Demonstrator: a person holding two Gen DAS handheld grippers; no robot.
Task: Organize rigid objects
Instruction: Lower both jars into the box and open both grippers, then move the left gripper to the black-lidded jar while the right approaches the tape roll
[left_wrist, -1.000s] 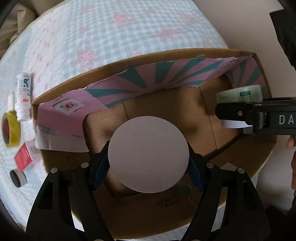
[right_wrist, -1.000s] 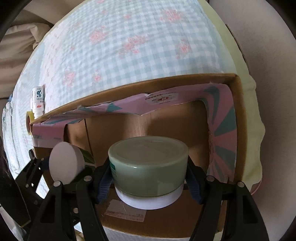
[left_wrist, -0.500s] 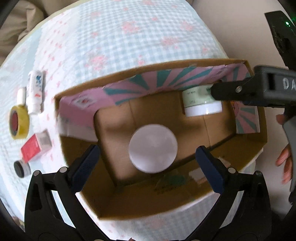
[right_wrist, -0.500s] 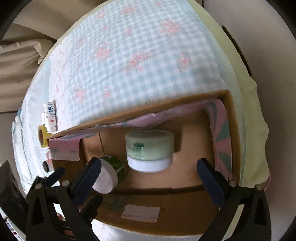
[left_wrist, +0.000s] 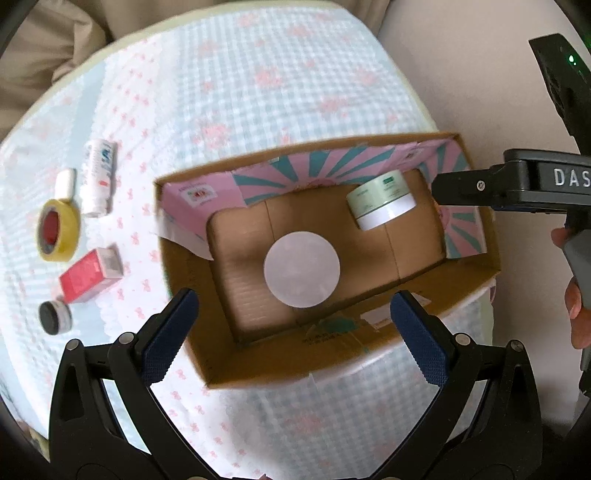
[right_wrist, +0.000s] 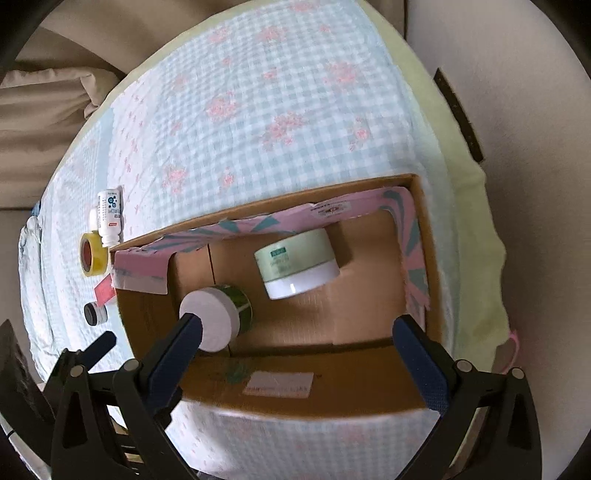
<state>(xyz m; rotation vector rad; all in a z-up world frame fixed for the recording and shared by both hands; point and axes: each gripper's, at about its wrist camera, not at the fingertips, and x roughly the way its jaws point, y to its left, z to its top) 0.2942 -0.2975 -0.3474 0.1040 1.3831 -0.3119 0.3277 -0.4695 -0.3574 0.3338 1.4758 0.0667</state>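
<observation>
Hovering steeply downward over an open brown cardboard box (left_wrist: 476, 280) with pink-and-teal lining: left gripper (left_wrist: 295, 332) and right gripper (right_wrist: 299, 343), jaws released wide, gripping nothing. Inside on the corrugated floor: round white-lidded jar (left_wrist: 301, 268) at centre, squat pale-green tub with white base (left_wrist: 384, 205) at 1 o'clock. On the checked cloth at 9 o'clock: yellow tape roll (left_wrist: 57, 230), red carton (left_wrist: 90, 275), white bottle (left_wrist: 99, 181), small dark-capped pot (left_wrist: 54, 316).
</observation>
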